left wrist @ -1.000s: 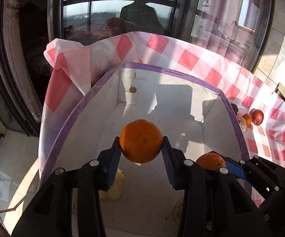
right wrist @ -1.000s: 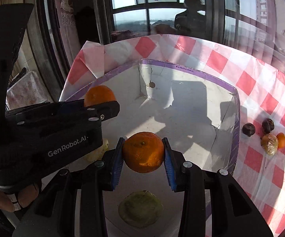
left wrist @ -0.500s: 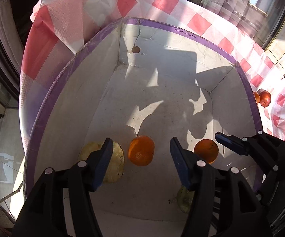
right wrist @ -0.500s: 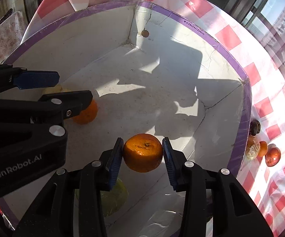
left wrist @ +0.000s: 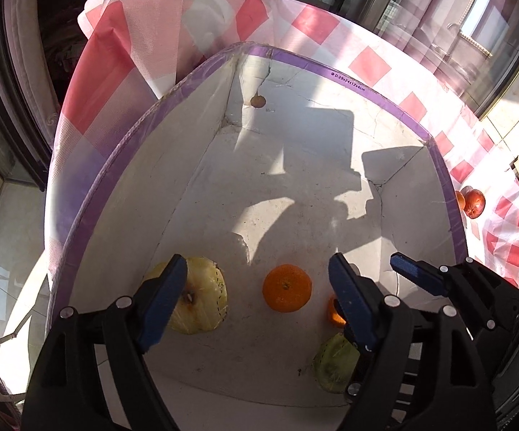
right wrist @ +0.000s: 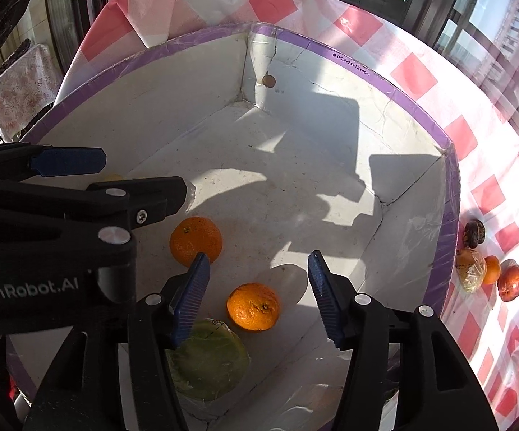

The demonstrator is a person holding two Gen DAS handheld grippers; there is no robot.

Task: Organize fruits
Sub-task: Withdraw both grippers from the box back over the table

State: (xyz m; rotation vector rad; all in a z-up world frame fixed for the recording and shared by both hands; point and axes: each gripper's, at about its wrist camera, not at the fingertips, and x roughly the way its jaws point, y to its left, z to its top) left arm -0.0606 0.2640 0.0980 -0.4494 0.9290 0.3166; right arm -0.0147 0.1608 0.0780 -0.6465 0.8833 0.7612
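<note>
A white box with a purple rim [left wrist: 374, 88] [right wrist: 396, 89] stands on the checked cloth. On its floor lie two oranges: one [left wrist: 287, 288] [right wrist: 195, 240] below my left gripper [left wrist: 256, 294], the other [right wrist: 253, 306] [left wrist: 335, 311] below my right gripper [right wrist: 257, 296]. Both grippers hang over the box with jaws opening and nothing pressed between the pads. A wrapped yellow fruit [left wrist: 202, 298] lies at the left. A wrapped green fruit [right wrist: 209, 355] [left wrist: 335, 364] lies near the front wall. My left gripper [right wrist: 79, 179] shows at the left of the right wrist view.
Outside the box on the right, on the red and white cloth [right wrist: 504, 194], lie several small fruits: a dark one [right wrist: 474, 232], a wrapped one [right wrist: 469, 269], a small orange [right wrist: 492, 269] and a red one [right wrist: 511, 282] [left wrist: 474, 203]. Windows stand behind.
Both grippers have let go of their oranges, first the left, then the right. The two oranges now lie on the box floor and the jaws stand wider.
</note>
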